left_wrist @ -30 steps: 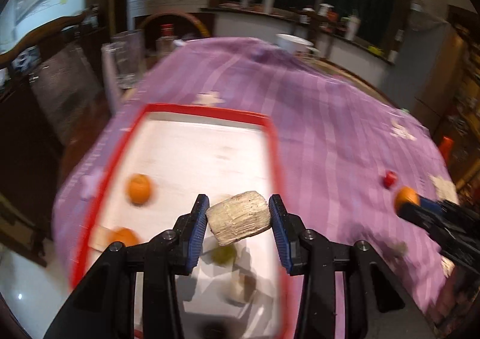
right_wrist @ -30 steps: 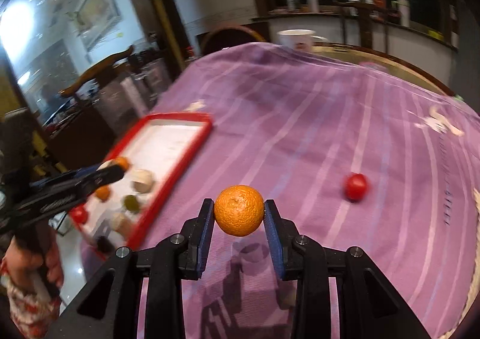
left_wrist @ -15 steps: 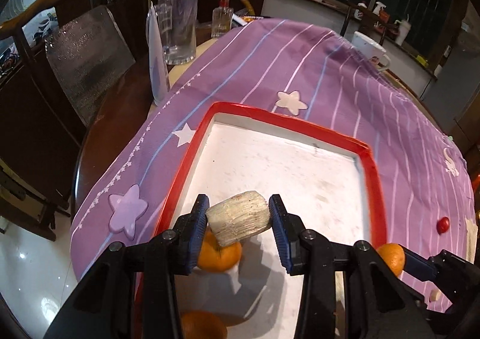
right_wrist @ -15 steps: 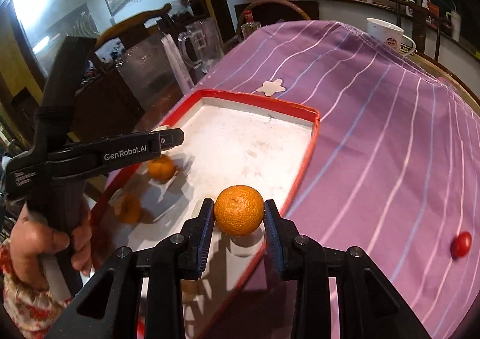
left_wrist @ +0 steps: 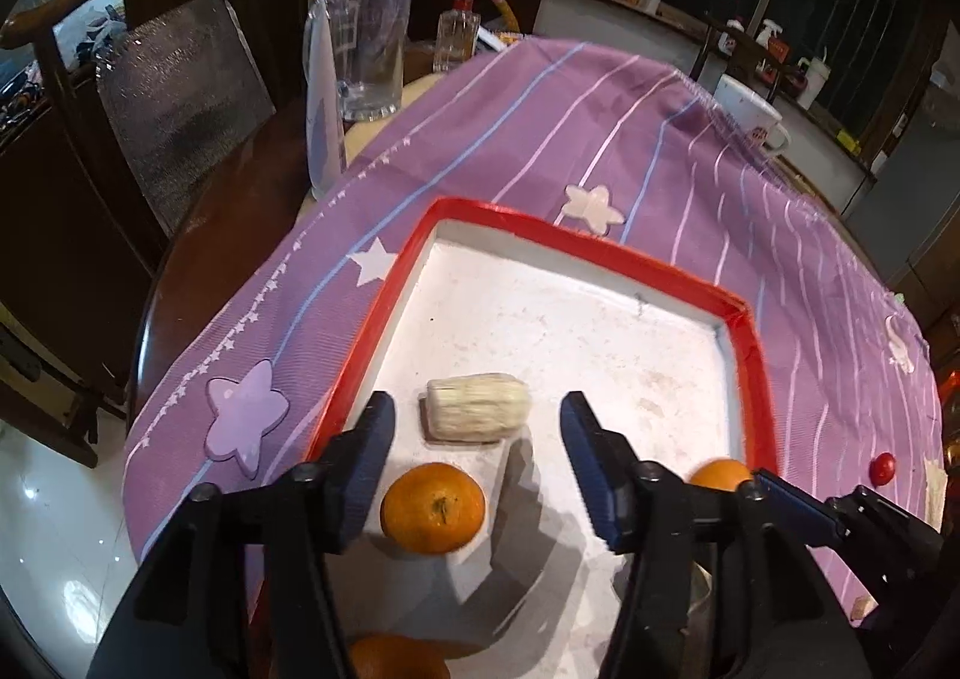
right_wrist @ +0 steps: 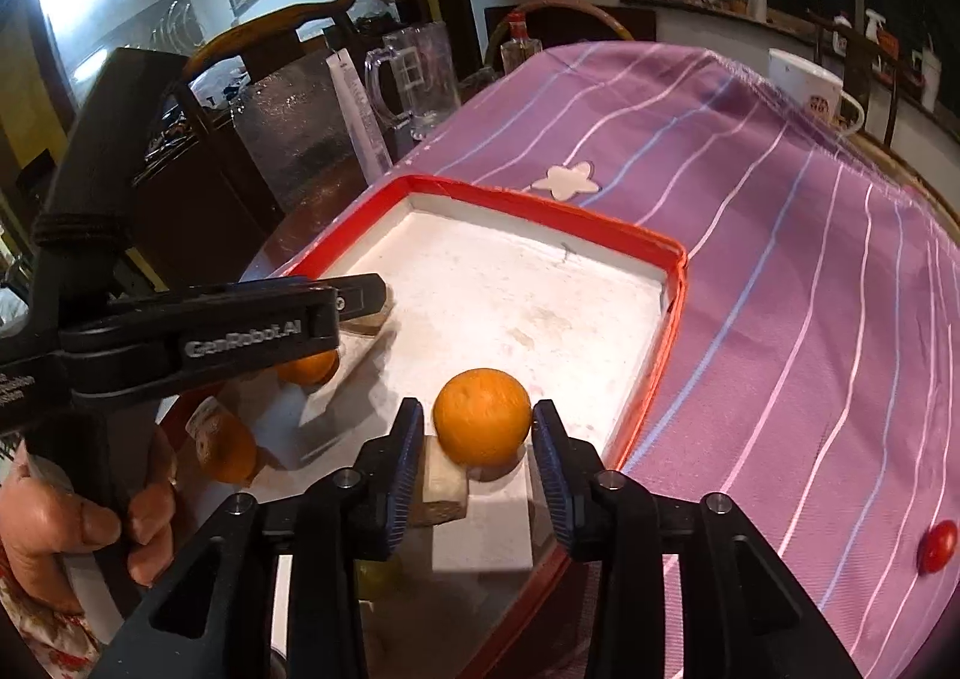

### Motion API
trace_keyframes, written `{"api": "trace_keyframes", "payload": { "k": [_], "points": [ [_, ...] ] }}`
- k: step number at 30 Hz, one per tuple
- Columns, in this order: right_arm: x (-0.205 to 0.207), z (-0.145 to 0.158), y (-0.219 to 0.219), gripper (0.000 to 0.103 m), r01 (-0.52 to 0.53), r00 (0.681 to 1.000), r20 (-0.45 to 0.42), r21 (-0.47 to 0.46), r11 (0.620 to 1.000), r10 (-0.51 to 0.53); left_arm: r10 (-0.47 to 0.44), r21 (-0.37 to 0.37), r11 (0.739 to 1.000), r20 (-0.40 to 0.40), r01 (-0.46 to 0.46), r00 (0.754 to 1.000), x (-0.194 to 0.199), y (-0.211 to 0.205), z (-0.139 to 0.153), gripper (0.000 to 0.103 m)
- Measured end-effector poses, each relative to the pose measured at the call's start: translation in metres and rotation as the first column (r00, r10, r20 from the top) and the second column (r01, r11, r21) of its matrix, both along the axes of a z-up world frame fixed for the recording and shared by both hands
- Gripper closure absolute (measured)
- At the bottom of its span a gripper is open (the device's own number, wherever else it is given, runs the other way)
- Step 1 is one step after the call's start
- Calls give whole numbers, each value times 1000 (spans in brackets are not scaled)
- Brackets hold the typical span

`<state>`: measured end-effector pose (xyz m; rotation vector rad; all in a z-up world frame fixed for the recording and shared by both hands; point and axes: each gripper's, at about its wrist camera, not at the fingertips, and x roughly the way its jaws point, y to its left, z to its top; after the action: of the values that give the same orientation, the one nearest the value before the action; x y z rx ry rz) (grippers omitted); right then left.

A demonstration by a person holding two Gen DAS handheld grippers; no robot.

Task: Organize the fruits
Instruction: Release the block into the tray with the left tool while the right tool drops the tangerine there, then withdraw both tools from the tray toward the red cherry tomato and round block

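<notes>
Oranges: left gripper (left_wrist: 477, 463), jaws just parted, over a pale chunk (left_wrist: 477, 407) in the tray (left_wrist: 757, 355); only the right view shows the right gripper (right_wrist: 474, 442), loosening around an orange (right_wrist: 482, 416).

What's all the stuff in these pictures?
tray: one, red rim, white inside, on the cloth
oranges: three, orange, in the tray
pale chunks: two, beige, in the tray
small red fruit: one, red, on the cloth
cloth: one, purple striped, over the table
glass mug: one, clear, beyond the cloth
white mug: one, white, far side
left gripper: one, black, jaws just opened, empty
right gripper: one, black, jaws just opened around an orange
hand: one, holding left gripper
</notes>
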<state>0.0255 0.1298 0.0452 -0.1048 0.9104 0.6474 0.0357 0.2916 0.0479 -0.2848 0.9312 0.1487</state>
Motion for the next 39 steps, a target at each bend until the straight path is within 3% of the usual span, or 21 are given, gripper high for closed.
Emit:
{"api": "trace_keyframes", "payload": {
  "k": [7,10,13,21,31,39],
  "points": [
    [-11,17,-26,56,38,999,11,81,996,-39,15,39,999,92,-18,996,-44,-20,34,37],
    [-26,29,-46,56,70,997,25,127,989,-74,11,65,998,147,-21,989,-74,-39,48,27],
    [-48,40,-71,56,104,992,51,149,983,-112,-7,93,996,190,-11,982,-105,-64,58,26],
    [-115,54,-160,53,283,944,133,141,949,-301,-37,160,987,255,-5,966,-176,-138,66,25],
    [-173,58,-246,51,415,884,118,248,875,-453,-128,358,933,295,15,947,-233,-209,88,23],
    [-216,76,-268,47,419,855,188,296,858,-483,-187,418,908,325,37,927,-263,-238,102,21]
  ]
}}
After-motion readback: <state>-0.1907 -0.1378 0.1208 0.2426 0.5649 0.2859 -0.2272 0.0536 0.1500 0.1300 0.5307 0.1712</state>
